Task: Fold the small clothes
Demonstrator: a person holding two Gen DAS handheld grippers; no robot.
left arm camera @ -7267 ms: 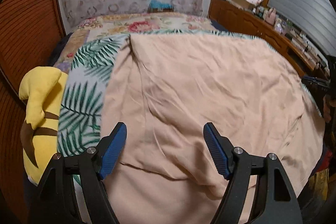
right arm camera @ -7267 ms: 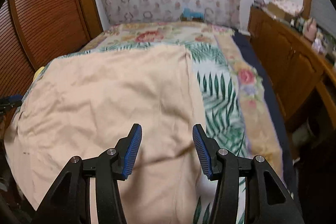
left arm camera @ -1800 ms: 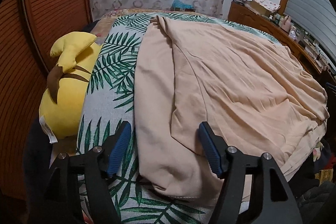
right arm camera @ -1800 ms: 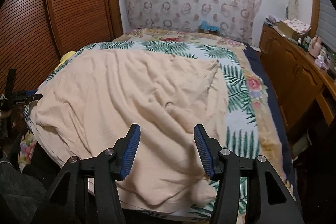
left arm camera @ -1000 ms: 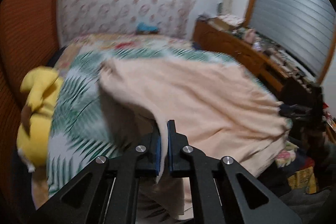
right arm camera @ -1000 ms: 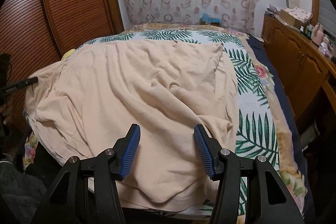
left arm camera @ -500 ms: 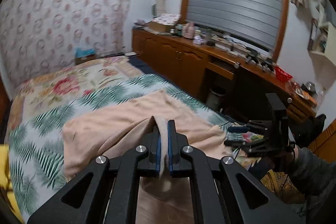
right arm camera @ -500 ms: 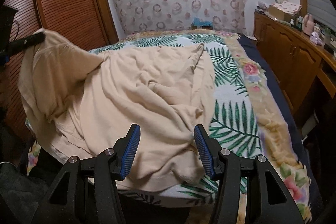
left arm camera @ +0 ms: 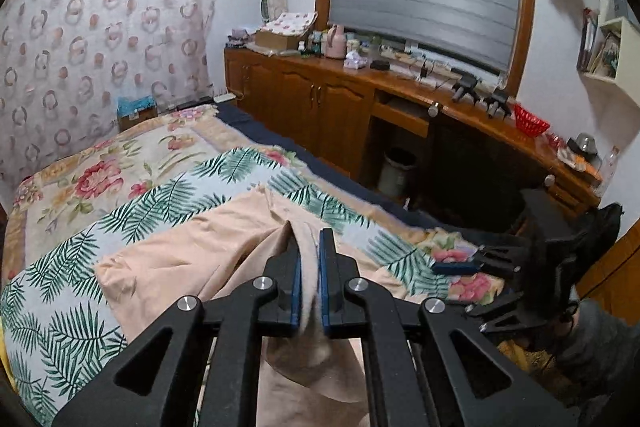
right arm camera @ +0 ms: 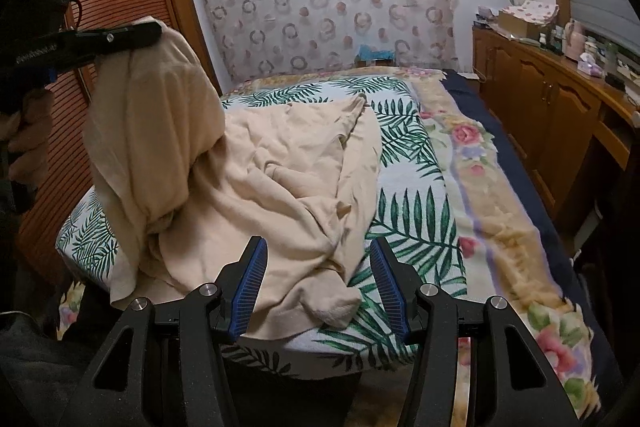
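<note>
Peach cloth (right arm camera: 280,187) bunched, its pinched edge hidden between left gripper (left arm camera: 308,259) pads

the bed (right arm camera: 500,211) carries a palm-leaf sheet (right arm camera: 412,203) spread over a floral blanket (right arm camera: 476,155), with a dark blue layer (right arm camera: 492,115) showing along its right edge. a peach cloth (right arm camera: 280,187) lies crumpled on the leaf sheet toward the near left; one part rises off the bed, and a near corner hangs over the foot edge.
</note>
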